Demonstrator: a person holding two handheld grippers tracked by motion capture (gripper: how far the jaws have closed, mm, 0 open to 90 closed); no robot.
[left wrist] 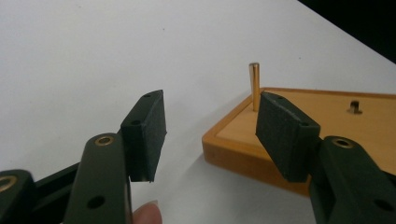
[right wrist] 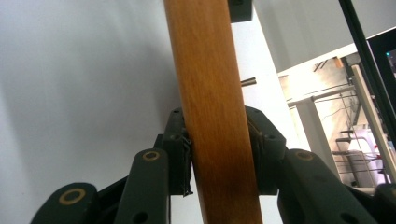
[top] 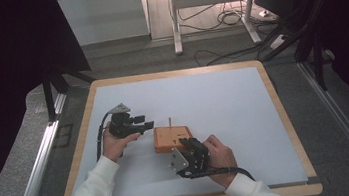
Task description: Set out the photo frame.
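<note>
While clamped, wooden board [top: 172, 138] flat, peg [top: 170, 122] upright.

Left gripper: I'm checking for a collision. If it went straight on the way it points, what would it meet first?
Probably the square orange wooden board: its near corner lies ahead of the open left gripper, by the right jaw. The thin upright brass pin stands just behind; depth is unclear.

Grey floor [top: 157, 59]; white desk legs [top: 175, 22]; tangled cables [top: 225, 18].
</note>
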